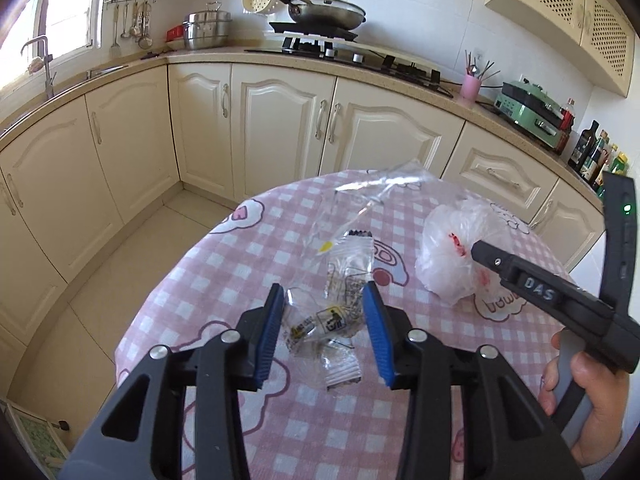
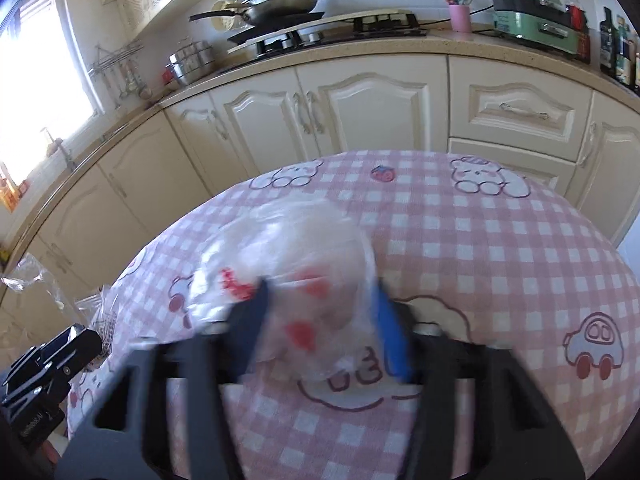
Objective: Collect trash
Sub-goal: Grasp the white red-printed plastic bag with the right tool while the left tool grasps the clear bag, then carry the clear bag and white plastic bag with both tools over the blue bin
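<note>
On the round table with a pink checked cloth [image 1: 248,264] lie clear plastic wrappers [image 1: 340,312] and a crumpled white plastic bag with red print [image 1: 452,256]. My left gripper [image 1: 324,300] is open, its blue pads on either side of the clear wrappers, just above them. A larger clear plastic sheet [image 1: 384,188] lies further back. In the right wrist view, blurred by motion, my right gripper [image 2: 320,300] is open with its fingers around the white bag [image 2: 288,264]. The right gripper also shows in the left wrist view [image 1: 480,250], its tip against the bag.
Cream kitchen cabinets [image 1: 280,120] curve around behind the table. On the counter stand a hob with a wok [image 1: 328,12], a steel pot [image 1: 206,30], a pink utensil cup [image 1: 470,86], a green appliance [image 1: 532,114] and bottles [image 1: 596,156]. A sink is at the left.
</note>
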A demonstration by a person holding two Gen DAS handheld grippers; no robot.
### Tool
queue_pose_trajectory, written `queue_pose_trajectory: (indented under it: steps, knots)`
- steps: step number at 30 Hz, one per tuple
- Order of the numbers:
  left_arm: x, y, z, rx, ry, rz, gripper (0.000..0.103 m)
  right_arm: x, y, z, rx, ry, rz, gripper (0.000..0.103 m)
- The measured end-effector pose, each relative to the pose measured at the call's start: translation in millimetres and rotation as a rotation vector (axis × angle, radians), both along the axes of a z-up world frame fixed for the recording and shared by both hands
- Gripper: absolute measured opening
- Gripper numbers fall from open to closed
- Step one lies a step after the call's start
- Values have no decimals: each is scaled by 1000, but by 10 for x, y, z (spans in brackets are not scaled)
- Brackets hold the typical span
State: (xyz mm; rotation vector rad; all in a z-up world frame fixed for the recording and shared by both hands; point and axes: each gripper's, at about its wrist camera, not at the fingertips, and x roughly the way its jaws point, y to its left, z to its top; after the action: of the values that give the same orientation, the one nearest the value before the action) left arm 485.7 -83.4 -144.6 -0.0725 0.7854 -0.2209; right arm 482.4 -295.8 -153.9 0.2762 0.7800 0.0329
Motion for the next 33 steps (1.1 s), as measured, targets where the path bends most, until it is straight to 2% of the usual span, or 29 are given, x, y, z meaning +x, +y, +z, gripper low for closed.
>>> queue_pose_trajectory:
  steps: [1,3,4,11,15,21,27,33]
  knots:
    - [-34,21,22,-1,-6,1,40,-25,13,14,-1,1,8,18]
    - [-102,79,64,-13,-13,2,40,-87,58,70,-21,-9,19,5]
    - [-149,116,101,-23,-19,4,40,-131,82,108,-30,-14,21,3]
    - [-524,358,373,-50,-78,38,40,-566,344,504,-35,-117,65,2]
    - [-814,548,524,-55,-114,70,40,-917,650,794,-55,-201,121,2]
    - [-1235,878,669,-66,-150,122,40,-1346,1148,1073,-69,-281,214,2]
    - [-1723,1313,725,-77,-186,192,40,-1652,1646,1164,-75,-310,306,2]
    - [-2169,1854,635,-73,-189,285,40,-1906,2264,1076,-67,-299,414,2]
